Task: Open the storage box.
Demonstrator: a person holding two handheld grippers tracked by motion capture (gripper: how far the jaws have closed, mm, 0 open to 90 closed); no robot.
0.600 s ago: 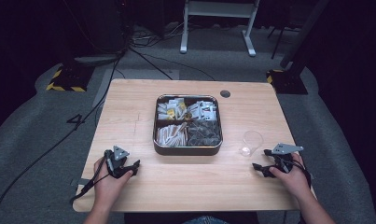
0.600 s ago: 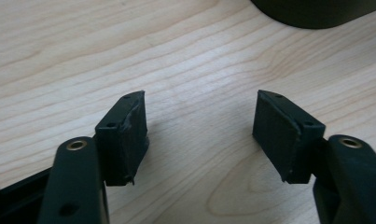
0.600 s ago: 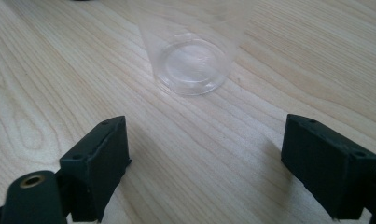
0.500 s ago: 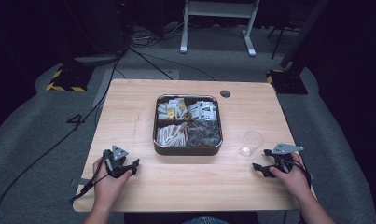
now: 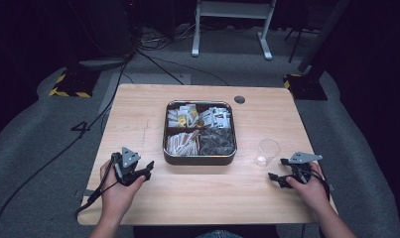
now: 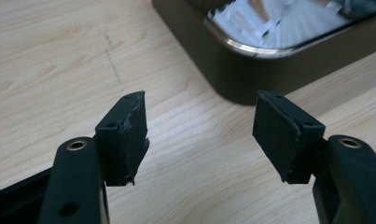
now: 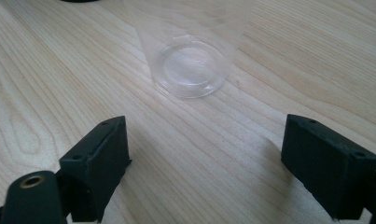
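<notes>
In the high view, the left gripper [image 5: 147, 167] is seen at the lower left, just beside the dark metal tray [image 5: 199, 159], which is placed in the middle of the wooden table [image 5: 138, 114] and is filled with packets. Its jaws are held partly apart, with nothing between them. The right gripper [image 5: 274, 177] is seen at the lower right, jaws spread wide and empty. The clear plastic cup [image 5: 267, 151] is standing upright near it, not touched.
</notes>
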